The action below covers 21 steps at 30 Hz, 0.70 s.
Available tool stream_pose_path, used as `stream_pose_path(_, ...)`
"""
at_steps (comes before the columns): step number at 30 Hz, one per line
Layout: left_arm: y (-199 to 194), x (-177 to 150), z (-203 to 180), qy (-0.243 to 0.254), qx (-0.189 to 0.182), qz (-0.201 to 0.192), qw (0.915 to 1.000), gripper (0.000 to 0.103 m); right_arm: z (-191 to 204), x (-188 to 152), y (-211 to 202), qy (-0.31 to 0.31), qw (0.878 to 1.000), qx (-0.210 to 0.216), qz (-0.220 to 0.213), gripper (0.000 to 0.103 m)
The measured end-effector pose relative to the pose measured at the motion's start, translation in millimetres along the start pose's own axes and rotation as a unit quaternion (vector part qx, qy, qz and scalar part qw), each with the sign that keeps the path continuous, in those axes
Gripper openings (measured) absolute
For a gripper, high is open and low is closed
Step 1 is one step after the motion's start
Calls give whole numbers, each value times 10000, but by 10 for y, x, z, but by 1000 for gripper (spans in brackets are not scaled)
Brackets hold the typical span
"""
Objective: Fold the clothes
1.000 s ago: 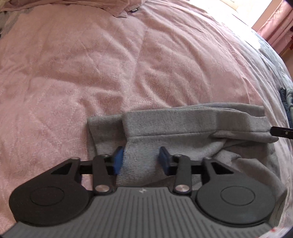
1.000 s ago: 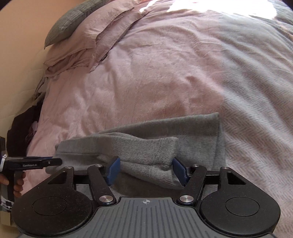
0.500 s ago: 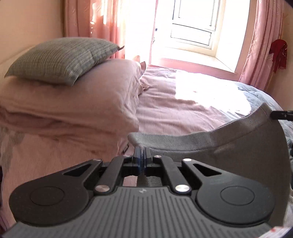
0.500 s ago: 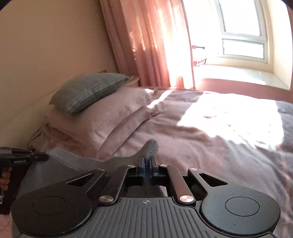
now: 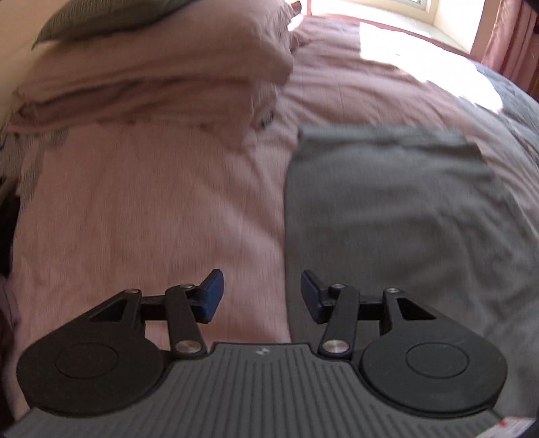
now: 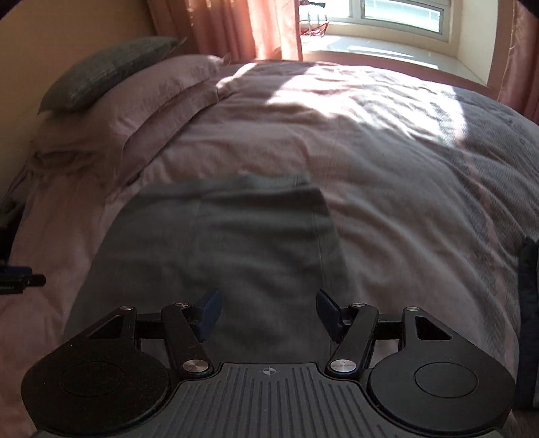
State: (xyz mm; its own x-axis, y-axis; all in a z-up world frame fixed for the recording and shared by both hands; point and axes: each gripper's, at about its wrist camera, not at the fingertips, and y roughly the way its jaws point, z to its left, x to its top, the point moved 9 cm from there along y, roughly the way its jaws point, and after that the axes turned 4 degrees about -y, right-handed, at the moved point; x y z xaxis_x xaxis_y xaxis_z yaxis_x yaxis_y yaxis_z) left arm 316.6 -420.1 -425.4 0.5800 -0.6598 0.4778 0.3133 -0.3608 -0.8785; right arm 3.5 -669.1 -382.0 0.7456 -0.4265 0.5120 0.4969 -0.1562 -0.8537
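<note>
A grey knit garment (image 5: 387, 209) lies flat on the pink bedspread (image 5: 151, 209), stretched away from me in a long rectangle. My left gripper (image 5: 262, 294) hovers open over its near left edge, with nothing between the blue pads. In the right wrist view the same grey garment (image 6: 219, 249) runs from the fingers toward the middle of the bed. My right gripper (image 6: 268, 311) is open above its near end and holds nothing. The tip of the left gripper (image 6: 20, 279) shows at the left edge of that view.
Pink pillows (image 6: 141, 111) with a grey cushion (image 6: 111, 67) on top are stacked at the head of the bed, left. A grey blanket (image 6: 488, 175) covers the right side. A window (image 6: 401, 17) and pink curtains (image 6: 222, 27) stand beyond. A dark item (image 6: 529, 296) lies at the right edge.
Both grippers shut on the garment, lifted it, then let go. It now lies spread lengthwise on the bed and both grippers are open above its near end.
</note>
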Motion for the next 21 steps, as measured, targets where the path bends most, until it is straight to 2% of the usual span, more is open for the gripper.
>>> stream_pose_path(2,-178,-670,-7,-78,-124,416,9990,46,187,-716,-145,117,9984,90,544,59)
stream_pose_path(4,-406,-1310,-1,-277,-230,792,9962,46,226,-1356,-333,552,9932,167,1012,59)
stream_pose_path(6,-641,-1843,29,-841,-392,1098,9896,46,121,-1873,-494,1075,9852,87,1331,59)
stream_pose_path(8,-828,-2264,65,-1434,-522,1228,9806,46,-59,-2272,-621,1922,9707,59,1441,59)
stream_pose_path(10,-964,-2557,34,-1896,-563,1271,9720,46,-216,-2548,-677,2701,9523,195,1406,60)
stream_pose_path(13,-1013,-2824,-33,-2431,-859,1292,9575,52,-321,-2720,-655,3251,9366,608,1160,64)
stream_pose_path(16,-1003,-2987,-103,-2530,-809,1172,9569,53,-354,-2765,-611,3438,9303,827,975,64)
stream_pose_path(17,-1012,-3011,-154,-2474,-841,1160,9583,53,-336,-2756,-626,3387,9320,894,929,61)
stream_pose_path(18,-1013,-3028,-230,-2369,-912,1180,9600,52,-280,-2760,-636,3322,9326,1050,946,51)
stream_pose_path(19,-1015,-3060,-310,-2213,-986,1245,9622,51,-229,-2796,-643,3279,9304,1253,1056,14)
stream_pose_path(20,-1031,-3099,-386,-2048,-1038,1302,9645,38,-183,-2804,-671,3241,9308,1303,1074,5)
stream_pose_path(21,-1052,-3161,-448,-1837,-1051,1364,9678,13,-153,-2786,-720,3132,9346,1361,998,4)
